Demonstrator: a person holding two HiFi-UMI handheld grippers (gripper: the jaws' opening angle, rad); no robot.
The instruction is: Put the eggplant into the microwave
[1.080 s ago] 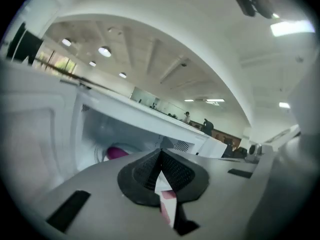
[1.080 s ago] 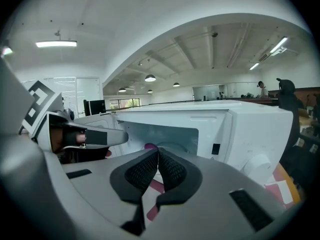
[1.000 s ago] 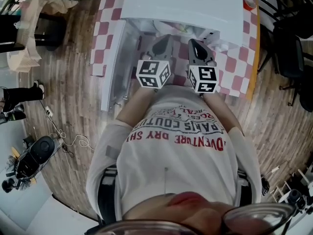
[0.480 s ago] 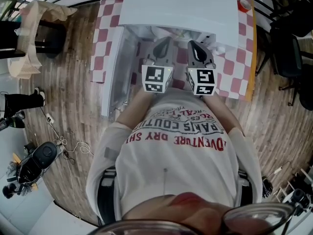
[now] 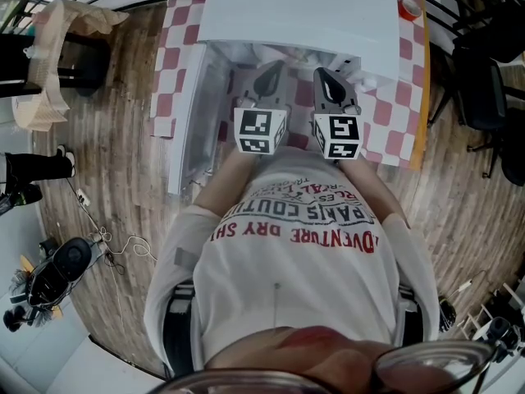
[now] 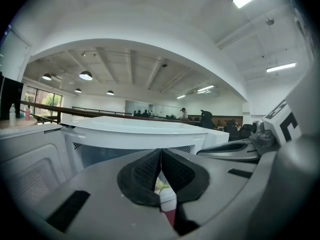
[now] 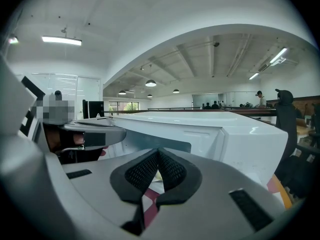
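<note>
The white microwave (image 5: 303, 11) stands on a red-and-white checked table (image 5: 385, 113), its door (image 5: 190, 113) swung open to the left. My left gripper (image 5: 277, 66) and right gripper (image 5: 321, 71) are side by side just in front of the open cavity, pointing into it. In the left gripper view the pads (image 6: 145, 171) meet with nothing between them. The right gripper (image 7: 158, 156) is also shut and empty. A pale yellow-green bit (image 6: 160, 185) shows below the left pads. I cannot make out the eggplant.
A small orange-red lid or cup (image 5: 408, 8) sits at the table's far right corner. Dark chairs (image 5: 492, 97) stand to the right on the wooden floor. A black stand draped with brown paper (image 5: 57, 31) is at the left.
The left gripper has rolled, so its marker cube now sits squarer. Both grippers stay in front of the microwave opening.
</note>
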